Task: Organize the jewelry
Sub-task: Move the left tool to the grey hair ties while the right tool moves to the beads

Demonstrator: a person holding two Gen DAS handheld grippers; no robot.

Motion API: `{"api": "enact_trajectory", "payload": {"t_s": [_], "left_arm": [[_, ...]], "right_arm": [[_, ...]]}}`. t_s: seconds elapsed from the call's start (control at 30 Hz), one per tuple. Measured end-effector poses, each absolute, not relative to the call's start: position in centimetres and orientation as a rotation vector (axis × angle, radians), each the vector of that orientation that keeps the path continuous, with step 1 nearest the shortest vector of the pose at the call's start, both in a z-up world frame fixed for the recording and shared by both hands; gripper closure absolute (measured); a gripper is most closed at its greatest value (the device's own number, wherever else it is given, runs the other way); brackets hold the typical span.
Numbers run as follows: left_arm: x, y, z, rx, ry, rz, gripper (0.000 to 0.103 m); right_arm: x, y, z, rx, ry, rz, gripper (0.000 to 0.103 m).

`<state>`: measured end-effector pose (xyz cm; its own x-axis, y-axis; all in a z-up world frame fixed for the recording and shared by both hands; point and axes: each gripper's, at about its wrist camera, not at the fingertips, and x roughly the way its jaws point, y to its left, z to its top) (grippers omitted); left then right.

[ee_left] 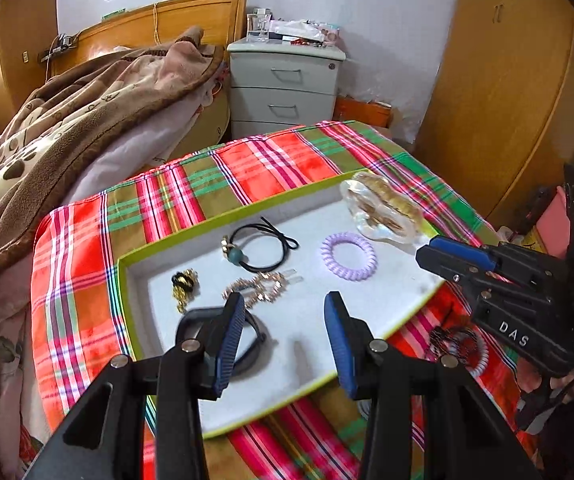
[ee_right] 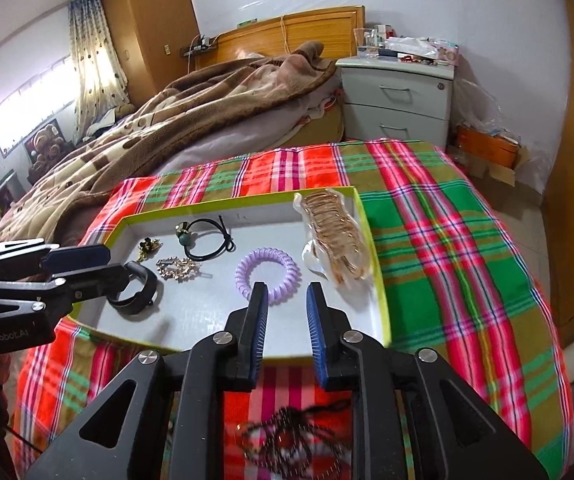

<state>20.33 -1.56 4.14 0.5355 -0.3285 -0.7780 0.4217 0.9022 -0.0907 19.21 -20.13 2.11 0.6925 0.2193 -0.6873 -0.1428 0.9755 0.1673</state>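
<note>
- Two lettered tools are seen: "DAS" is printed in white on the right gripper (ee_left: pixel 433 254) in the left wrist view, and "GenRobot.AI" on the left gripper (ee_right: pixel 83 264) in the right wrist view.
- A shallow tray (ee_right: pixel 379 280) with a lime-green rim and pale floor is laid on a plaid cloth (ee_right: pixel 447 240) of red, green and olive.
- On the tray floor a purple coil tie (ee_right: pixel 267 270) is laid flat, near the right gripper's tips.
- A black elastic (ee_right: pixel 207 240) with a teal bead is placed toward the far rim, its loose tail pointed right.
- A gold clip (ee_right: pixel 179 268) is set with its long axis running left to right, just beside a small black-and-gold piece (ee_right: pixel 149 248).
- A black band (ee_right: pixel 139 292) is curled at the near left, close under the left gripper.
- A clear packet (ee_right: pixel 335 236) of gold rings is propped in the far right corner, its long axis running from the far rim toward the near one.
- More beaded pieces (ee_right: pixel 295 436) (blurred) are left on the cloth outside the tray, below the right gripper.
- The left gripper's jaws are held wide apart, with nothing between them.
- The right gripper's jaws are set narrowly apart, and nothing is gripped.
</note>
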Motion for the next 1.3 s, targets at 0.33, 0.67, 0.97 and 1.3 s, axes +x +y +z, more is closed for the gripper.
{"api": "enact_trajectory", "payload": {"t_s": [0.33,0.67,0.97,1.3], "left_arm": [[16.5,-2.4,2.9,0.066,0.923,-0.486,0.059],[14.3,-5.0,-0.6,0.072,1.013,-0.522,0.057],[13.9,-6.2,-1.8,0.106,1.039,-0.483,0.057],[13.6,-5.4,-1.9,0.134,1.006,-0.394,0.083]], "right_arm": [[15.8,-23.3,2.3,0.148,0.758,0.168,0.079],[13.6,-25.5,1.5,0.189,0.759,0.140,0.079],[13.0,-25.6,0.8,0.200,0.768,0.152,0.079],[12.4,-23.9,0.8,0.153,0.769,0.211,0.079]]}}
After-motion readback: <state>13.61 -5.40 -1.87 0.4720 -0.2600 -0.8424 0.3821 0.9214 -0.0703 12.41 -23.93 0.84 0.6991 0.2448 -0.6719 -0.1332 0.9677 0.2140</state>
